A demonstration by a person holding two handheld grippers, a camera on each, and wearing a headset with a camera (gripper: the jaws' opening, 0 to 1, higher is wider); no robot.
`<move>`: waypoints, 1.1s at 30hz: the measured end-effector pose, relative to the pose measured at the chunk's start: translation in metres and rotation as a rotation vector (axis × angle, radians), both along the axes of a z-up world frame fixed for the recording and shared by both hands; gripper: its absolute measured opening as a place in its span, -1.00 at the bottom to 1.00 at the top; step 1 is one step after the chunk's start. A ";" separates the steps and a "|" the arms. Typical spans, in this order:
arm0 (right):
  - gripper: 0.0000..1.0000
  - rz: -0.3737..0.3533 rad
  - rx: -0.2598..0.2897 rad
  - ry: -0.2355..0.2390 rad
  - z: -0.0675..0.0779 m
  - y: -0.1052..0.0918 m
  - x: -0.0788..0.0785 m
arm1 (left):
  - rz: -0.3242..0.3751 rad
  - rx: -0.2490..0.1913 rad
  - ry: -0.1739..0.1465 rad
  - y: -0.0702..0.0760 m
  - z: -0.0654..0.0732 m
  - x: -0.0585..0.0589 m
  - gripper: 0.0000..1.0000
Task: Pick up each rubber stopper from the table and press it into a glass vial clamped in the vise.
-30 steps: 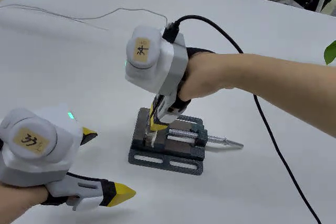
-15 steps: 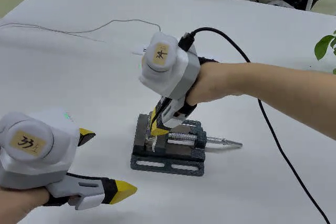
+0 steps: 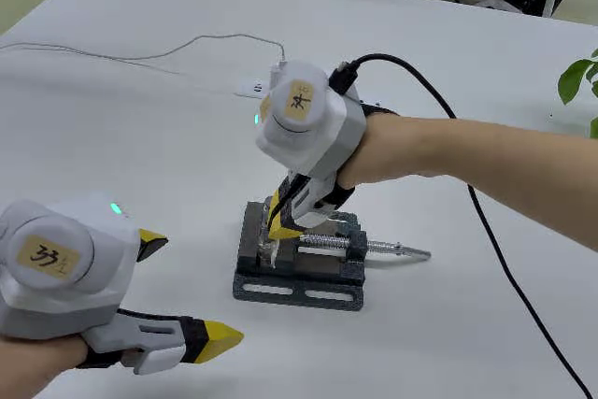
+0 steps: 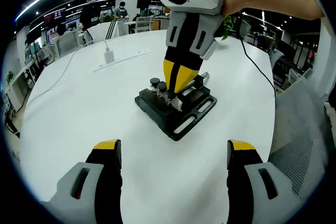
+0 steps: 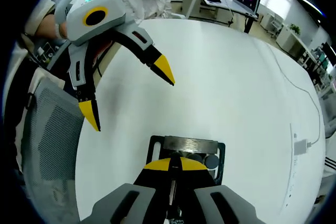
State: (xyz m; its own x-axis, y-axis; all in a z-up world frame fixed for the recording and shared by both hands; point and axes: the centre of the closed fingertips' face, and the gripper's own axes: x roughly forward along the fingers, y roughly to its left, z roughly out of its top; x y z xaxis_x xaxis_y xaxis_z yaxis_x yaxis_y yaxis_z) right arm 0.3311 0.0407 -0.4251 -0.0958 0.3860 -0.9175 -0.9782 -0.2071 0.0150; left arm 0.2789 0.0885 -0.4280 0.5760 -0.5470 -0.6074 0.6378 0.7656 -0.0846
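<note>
right hand-held gripper (image 3: 280,229): jaws closed, tips on vials (image 4: 156,85) in vise (image 3: 308,279) | left hand-held gripper (image 4: 174,148): wide open, empty | rubber stopper (image 5: 211,161): on a vial; probably soft, grippy, pinch sides; glass fragile

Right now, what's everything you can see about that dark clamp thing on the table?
The vise is small, dark grey and looks like metal. It sits flat on the white table, with two slots in its base and a silvery screw handle sticking out sideways. Small dark-capped vials stand in it. The right gripper, tips together, points down at them.
</note>
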 end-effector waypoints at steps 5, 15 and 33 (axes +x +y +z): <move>-0.94 -0.027 0.031 -0.009 0.000 0.001 0.006 | -0.001 0.001 0.002 -0.001 0.000 -0.001 0.62; -0.30 -0.104 0.138 0.030 0.011 -0.006 -0.011 | 0.009 -0.018 0.011 0.004 -0.005 -0.001 0.62; 0.81 -0.323 0.320 0.024 0.004 -0.045 -0.022 | -0.031 -0.052 -0.036 -0.002 0.002 -0.002 0.66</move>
State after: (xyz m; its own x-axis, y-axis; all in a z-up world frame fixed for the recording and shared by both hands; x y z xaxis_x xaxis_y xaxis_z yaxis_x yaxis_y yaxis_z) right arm 0.3088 -0.0045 -0.4211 0.0561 0.6637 -0.7459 -0.9936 0.1107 0.0237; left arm 0.2765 0.0865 -0.4259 0.5794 -0.5948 -0.5572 0.6641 0.7409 -0.1002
